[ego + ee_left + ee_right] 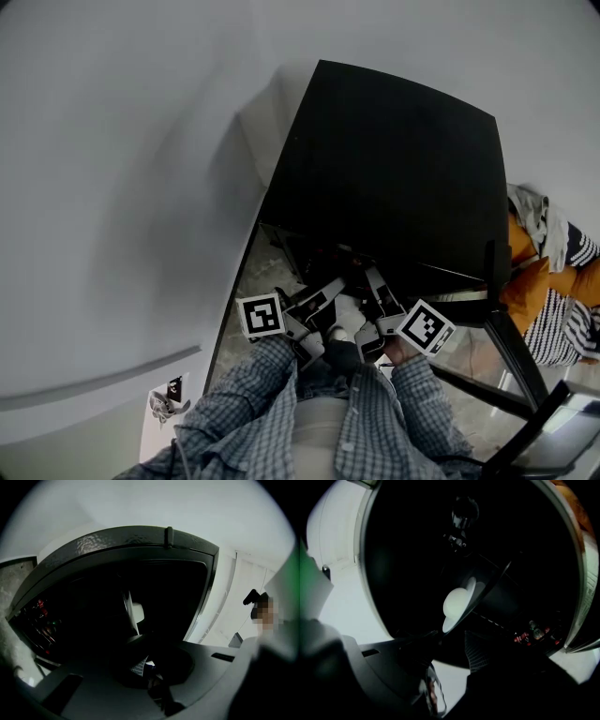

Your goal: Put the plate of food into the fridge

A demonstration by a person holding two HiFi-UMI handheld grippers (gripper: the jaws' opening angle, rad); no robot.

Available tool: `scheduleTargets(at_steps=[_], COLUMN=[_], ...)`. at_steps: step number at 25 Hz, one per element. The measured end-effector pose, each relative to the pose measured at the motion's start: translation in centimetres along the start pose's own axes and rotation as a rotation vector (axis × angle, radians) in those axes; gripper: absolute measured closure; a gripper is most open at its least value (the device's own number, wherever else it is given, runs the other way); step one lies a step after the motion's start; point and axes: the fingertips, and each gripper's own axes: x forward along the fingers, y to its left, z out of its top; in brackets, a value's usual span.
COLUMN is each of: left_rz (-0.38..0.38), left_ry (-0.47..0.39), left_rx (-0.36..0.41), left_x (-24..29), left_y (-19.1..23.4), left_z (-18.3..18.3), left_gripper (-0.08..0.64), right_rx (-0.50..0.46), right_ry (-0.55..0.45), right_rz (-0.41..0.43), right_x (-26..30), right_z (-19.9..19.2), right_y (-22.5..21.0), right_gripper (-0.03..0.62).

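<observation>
Standing at the open black fridge (394, 169), I am aiming into its dark inside, and my checked sleeves (253, 394) show at the bottom of the head view. My right hand-held gripper (454, 641) has its jaws wide apart. The plate (449, 623) is just past their tips, seen edge-on, and neither pad presses on it. A round white piece of food (457, 602) sits on the plate. The plate lies against a dark flat surface inside the fridge that looks like a shelf (497, 581). Deeper in, toward the lower right of the right gripper view, are a few small red-marked items (533, 632), too small to name. My left hand-held gripper (140, 656) faces the same plate from the other side. The plate's pale rim runs down toward the jaw tips, with the white food beside it. The left gripper view is so dark that I cannot tell whether the left pads pinch the rim or only stand next to it. In the head view, orange and striped cloth (544, 272) lies to the right of the fridge.
</observation>
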Motion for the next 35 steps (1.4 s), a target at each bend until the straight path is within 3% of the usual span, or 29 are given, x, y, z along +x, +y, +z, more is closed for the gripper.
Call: scheduleTargets(at_steps=[2, 6, 9, 11, 16, 19, 24, 29, 35], left_rz=[0.027, 0.057, 0.083, 0.104, 0.134, 0.114, 0.048, 0.06, 0.084], left_ry=[0.027, 0.064, 0.091, 0.11, 0.174, 0.183, 0.131, 0.167, 0.168], left_rx=[0.081, 0.248, 0.321, 0.342, 0.466, 0.542, 0.552, 0.587, 0.575], left_x=[-0.5, -1.1, -1.3, -1.4, -1.3, -0.6, 0.1, 0.0, -0.4], left_y=[-0.4, -2.0, -2.8, -3.1, -3.9, -4.9, -6.4, -6.4, -5.7], left_z=[0.1, 0.5, 0.6, 0.5, -0.5, -1.0, -1.3, -1.6, -1.2], left_gripper=[0.554, 0.554, 0.554, 0.554, 0.554, 0.554, 0.554, 0.554, 0.554], right_rx=[-0.016, -0.203, -0.336, -0.436, -0.583, -0.631, -0.592, -0.647, -0.677], right_ry=[0.047, 0.107, 0.09, 0.068, 0.03, 0.02, 0.003, -0.002, 0.001], right_rz=[0.002, 0.059, 0.05, 0.012, -0.009, 0.002, 0.039, 0.05, 0.057], right_x=[-1.1, -2.5, -3.1, -3.6, -5.0, -5.4, -5.7, -5.6, -5.4], right_z=[-1.1, -1.9, -1.6, -1.1, -0.3, -0.2, -0.1, -0.1, -0.3], right_y=[0.5, 3.4, 4.0, 3.9, 4.8, 5.5, 5.8, 6.4, 6.7], right_gripper=[0.431, 0.433, 0.466, 0.578, 0.586, 0.586, 0.586, 0.586, 0.586])
